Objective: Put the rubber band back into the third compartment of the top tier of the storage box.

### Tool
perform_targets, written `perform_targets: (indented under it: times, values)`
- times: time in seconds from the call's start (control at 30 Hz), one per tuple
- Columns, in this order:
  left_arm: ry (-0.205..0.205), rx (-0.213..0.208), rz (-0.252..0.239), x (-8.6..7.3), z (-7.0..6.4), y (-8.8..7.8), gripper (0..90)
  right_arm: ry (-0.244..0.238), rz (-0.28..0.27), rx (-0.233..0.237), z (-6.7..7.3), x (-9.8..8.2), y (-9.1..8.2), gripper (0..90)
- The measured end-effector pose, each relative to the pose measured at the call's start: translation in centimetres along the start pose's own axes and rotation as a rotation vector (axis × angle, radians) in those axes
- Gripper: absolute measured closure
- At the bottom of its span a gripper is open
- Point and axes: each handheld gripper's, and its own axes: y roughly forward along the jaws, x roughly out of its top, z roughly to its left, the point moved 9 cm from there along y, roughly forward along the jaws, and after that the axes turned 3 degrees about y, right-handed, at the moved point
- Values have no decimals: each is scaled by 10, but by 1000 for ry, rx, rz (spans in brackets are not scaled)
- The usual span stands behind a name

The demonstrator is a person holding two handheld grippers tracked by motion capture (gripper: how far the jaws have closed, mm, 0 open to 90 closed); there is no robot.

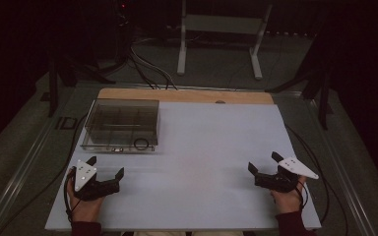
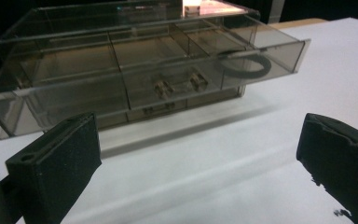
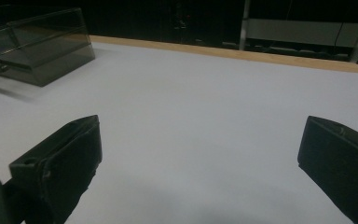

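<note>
Left gripper, right gripper: jaws spread wide, empty, on pale table. Smoky clear plastic drawer box: far left, drawer pulled out, black ring in its right compartment. Risk: a careless push slides the light box.

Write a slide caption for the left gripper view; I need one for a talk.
Open left gripper facing a clear plastic drawer box, its drawer pulled out with a black ring inside.
</note>
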Motion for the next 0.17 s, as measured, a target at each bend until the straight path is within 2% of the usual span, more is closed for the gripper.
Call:
perform_targets:
  times: [0.17]
  values:
    - [-10, -4, 1, 1, -1, 0, 5, -6, -4, -15, -1, -4, -5, 2]
